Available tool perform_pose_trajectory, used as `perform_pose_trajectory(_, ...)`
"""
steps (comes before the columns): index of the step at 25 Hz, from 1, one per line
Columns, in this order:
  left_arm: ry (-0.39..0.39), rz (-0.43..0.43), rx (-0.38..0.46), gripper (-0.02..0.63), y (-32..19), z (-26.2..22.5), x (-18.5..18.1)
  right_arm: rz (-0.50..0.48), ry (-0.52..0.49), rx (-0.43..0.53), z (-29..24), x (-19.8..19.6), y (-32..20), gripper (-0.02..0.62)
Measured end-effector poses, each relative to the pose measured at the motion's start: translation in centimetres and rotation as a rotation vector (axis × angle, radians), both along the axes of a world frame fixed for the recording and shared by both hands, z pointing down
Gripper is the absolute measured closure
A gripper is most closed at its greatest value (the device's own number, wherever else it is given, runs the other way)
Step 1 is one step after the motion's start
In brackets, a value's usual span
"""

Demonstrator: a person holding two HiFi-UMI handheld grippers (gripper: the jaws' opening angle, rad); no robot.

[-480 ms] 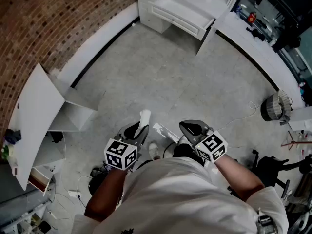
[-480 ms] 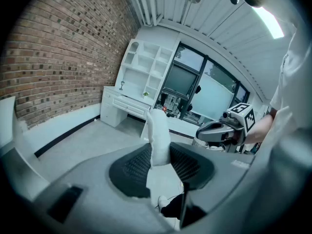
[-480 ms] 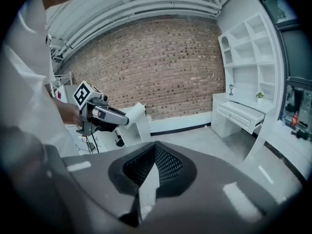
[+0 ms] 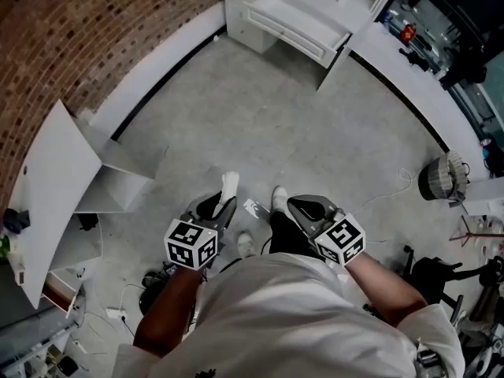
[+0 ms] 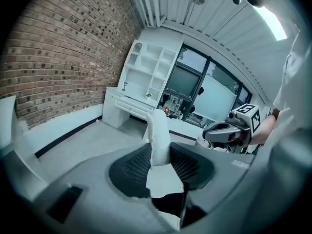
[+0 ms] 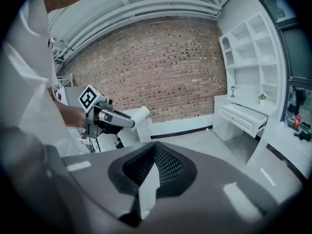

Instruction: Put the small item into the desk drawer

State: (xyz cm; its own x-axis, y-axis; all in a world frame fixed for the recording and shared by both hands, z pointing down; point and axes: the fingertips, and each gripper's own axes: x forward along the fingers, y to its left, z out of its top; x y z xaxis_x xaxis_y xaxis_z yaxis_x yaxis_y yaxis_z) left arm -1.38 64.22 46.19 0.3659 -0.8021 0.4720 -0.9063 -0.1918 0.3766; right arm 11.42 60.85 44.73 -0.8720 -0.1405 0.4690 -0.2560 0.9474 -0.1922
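Item [image 5: 158,130], white and elongated, sits clamped between the pads of the left hand-held gripper [image 4: 223,205], whose jaws stand fairly wide around it. Its long axis runs along the jaws: the rear end is gripped between the pads and the free end sticks out past the tips, pointing ahead. The right hand-held gripper [image 6: 155,147] has its jaws together with nothing between them. It is held just beside the left one and level with it, in front of the person.

The desk [image 4: 268,6] is white and stands well apart from both grippers, across a stretch of bare floor [image 4: 260,116]. Its drawer [image 4: 295,24] seems to be pulled out already, with the open top facing up.

In the head view the drawer lies ahead of the left hand-held gripper and a little toward the right-hand side, so the item's free end points roughly at it. The two grippers are about equally far from the drawer, the right perhaps a shade nearer.

By my reading the task is in the carrying stage and nothing has been placed yet. The coming move calls for closing the gap to the desk. The left hand-held gripper then has to come over the drawer so the item goes in along its length rather than catching the front edge.
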Motion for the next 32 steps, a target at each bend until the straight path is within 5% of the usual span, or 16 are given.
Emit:
perform_pose_trajectory(5,-0.012,-0.002,-0.002,0.482,-5.6,0.3,-0.2,-0.019,-0.010,0.000,1.1,-0.2,-4.9,0.528)
perform_pose_trajectory(19,-0.094,-0.003,-0.028,0.482,-28.5,-2.0,0.6,-0.057,-0.068,-0.020,1.1,0.4,-26.5,0.545)
perform_pose_trajectory(32,-0.082,0.037,-0.023,0.483,-41.2,-1.3,-1.1,-0.007,-0.067,-0.057,2.4,-1.8,-36.7,0.552)
